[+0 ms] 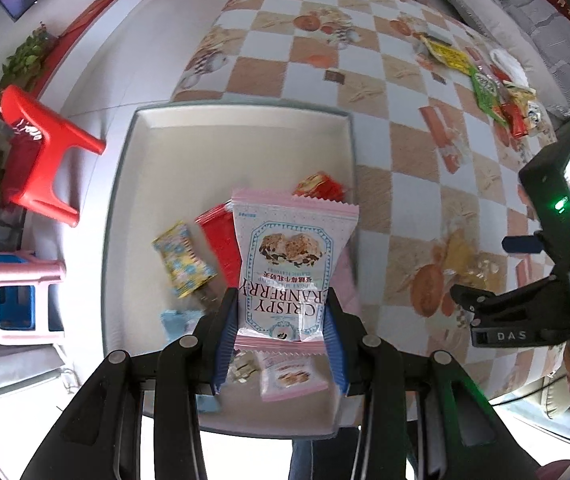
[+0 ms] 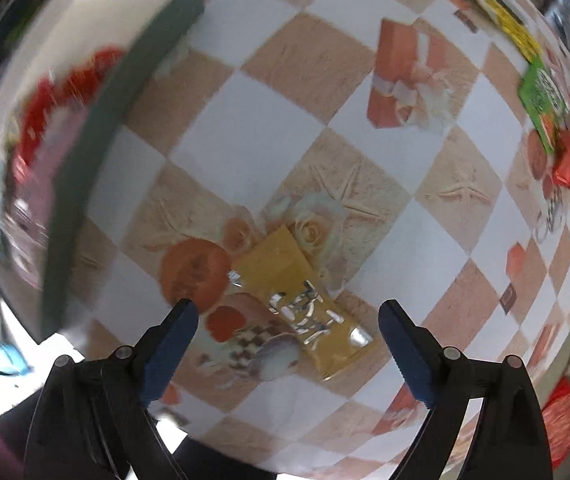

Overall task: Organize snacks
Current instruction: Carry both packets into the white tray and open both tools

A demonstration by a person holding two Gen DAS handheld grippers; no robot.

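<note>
The pink cranberry crisp packet point(image 1: 285, 264) is clamped in the left gripper point(image 1: 281, 344) above the white tray point(image 1: 145, 168). The right gripper point(image 2: 289, 336), jaws wide, straddles a yellow packet point(image 2: 305, 304) on the desk; the flat foil could be skidded aside.

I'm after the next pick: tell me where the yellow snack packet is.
In the right wrist view, the yellow snack packet lies flat on the checkered tablecloth, between the right hand-held gripper's open fingers.

Home living room; grey sofa point(image 1: 541, 12), plastic stools point(image 1: 45, 148), checked tablecloth point(image 1: 385, 92), houseplant point(image 1: 25, 56)
</note>
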